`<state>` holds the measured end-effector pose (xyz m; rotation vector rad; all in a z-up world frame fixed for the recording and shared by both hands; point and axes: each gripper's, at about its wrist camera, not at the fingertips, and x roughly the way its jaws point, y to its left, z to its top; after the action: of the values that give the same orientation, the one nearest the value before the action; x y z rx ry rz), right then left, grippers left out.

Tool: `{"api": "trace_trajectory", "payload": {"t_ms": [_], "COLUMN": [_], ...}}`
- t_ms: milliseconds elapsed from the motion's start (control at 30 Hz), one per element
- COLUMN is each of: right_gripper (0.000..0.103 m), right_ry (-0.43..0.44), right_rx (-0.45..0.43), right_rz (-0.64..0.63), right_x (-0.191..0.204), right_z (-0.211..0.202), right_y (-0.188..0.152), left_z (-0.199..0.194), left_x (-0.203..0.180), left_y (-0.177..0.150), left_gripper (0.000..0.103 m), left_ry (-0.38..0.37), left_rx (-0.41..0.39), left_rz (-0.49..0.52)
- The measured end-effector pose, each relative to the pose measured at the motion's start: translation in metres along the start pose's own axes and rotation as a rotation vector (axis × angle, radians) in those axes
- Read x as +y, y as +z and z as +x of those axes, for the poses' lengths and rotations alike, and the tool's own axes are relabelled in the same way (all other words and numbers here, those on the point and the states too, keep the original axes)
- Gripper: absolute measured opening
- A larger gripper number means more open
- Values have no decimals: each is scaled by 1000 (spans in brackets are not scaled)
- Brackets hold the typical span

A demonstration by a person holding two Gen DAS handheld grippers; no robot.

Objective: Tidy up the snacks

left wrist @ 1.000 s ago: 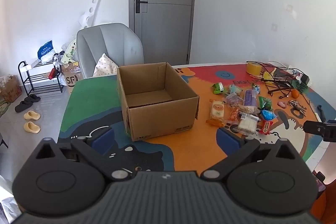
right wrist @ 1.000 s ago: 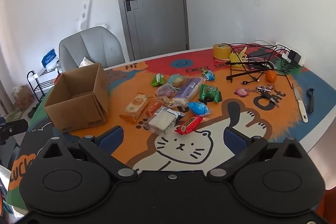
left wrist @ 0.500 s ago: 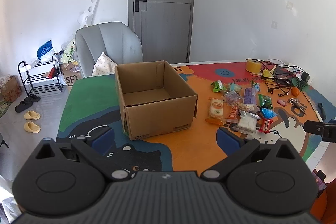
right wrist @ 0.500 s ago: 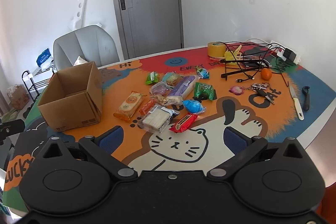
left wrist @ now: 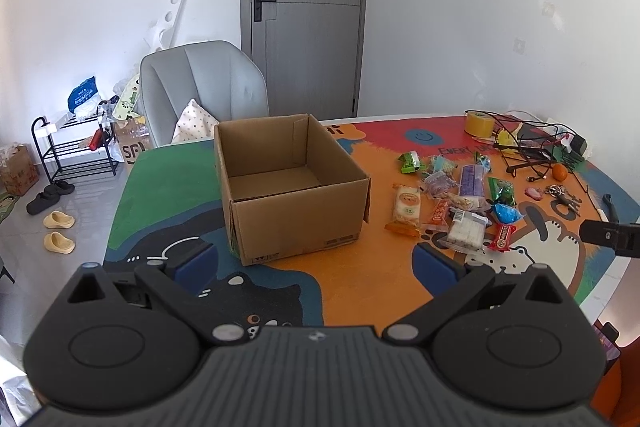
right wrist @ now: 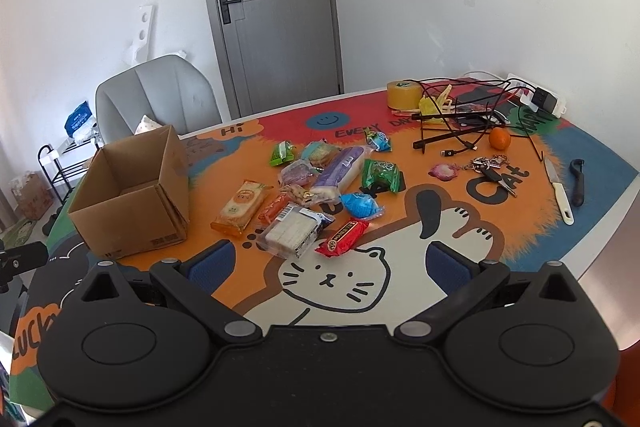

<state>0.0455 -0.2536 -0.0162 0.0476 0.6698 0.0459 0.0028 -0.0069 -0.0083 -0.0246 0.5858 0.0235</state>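
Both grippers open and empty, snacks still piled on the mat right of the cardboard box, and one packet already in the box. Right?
Not quite: the cardboard box holds nothing; the left wrist view shows its bare floor. The rest stands: the left gripper and right gripper are open and empty, and the snacks lie piled on the mat right of the box.

We cannot read the print on the snack wrappers (right wrist: 320,195) — too small. The cardboard box (left wrist: 292,183) hides part of its own floor behind the near wall. Of the right gripper (left wrist: 608,237) in the left view we see only a dark tip — the edge cuts off the rest.
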Motion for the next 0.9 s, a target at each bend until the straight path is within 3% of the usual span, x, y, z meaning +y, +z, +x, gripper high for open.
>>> {"api": "trace_trajectory", "payload": {"t_ms": [900], "right_gripper": [103], "right_ry": [-6], "right_rx": [-19], "right_rz": [-14], "right_x": [4], "right_z": [-3], "right_y": [2], "left_z": [-5], "left_x": [2], "left_y": [3], "left_gripper": [103], "left_ry": [5], "left_rx": [-19], "left_rz": [-11]}}
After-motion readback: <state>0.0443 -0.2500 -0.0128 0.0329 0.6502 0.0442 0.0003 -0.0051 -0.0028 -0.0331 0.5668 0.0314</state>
